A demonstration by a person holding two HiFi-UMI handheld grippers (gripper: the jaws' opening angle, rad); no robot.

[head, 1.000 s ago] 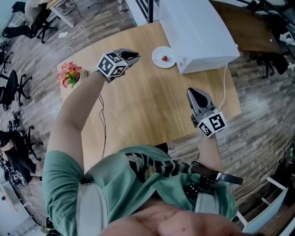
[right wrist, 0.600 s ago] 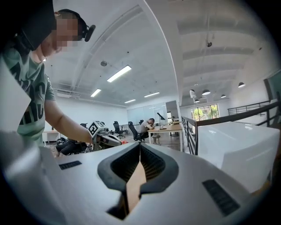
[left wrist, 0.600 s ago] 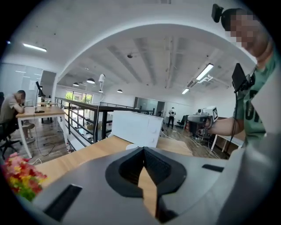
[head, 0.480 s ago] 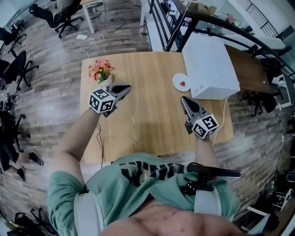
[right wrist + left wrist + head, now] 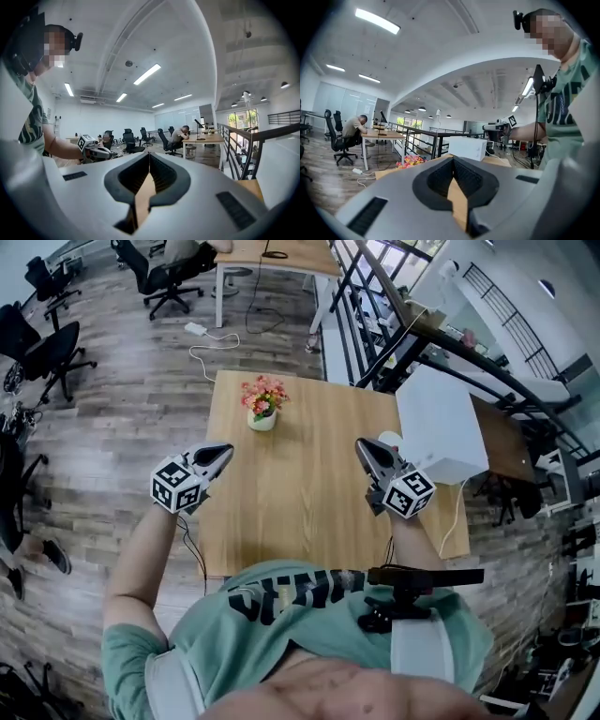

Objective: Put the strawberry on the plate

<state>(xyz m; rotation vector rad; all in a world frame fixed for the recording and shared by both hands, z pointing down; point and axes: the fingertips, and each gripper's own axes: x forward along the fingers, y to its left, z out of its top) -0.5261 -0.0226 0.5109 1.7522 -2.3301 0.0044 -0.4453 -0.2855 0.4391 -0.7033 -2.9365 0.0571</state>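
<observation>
Left hand-held gripper (image 5: 221, 453) and right hand-held gripper (image 5: 362, 446) idle over the table (image 5: 300, 512), with no strawberry in either.

Both sets of ribbed dark pads, set in smooth grey shells, meet on nothing, which looks like a rest pose rather than a reach. The strawberry cannot be made out. A white sliver (image 5: 388, 438) beside the right one, perhaps the plate, lies against the boxy white case (image 5: 439, 418), well apart from the flower pot (image 5: 262, 409) on the pale wood grain.
</observation>
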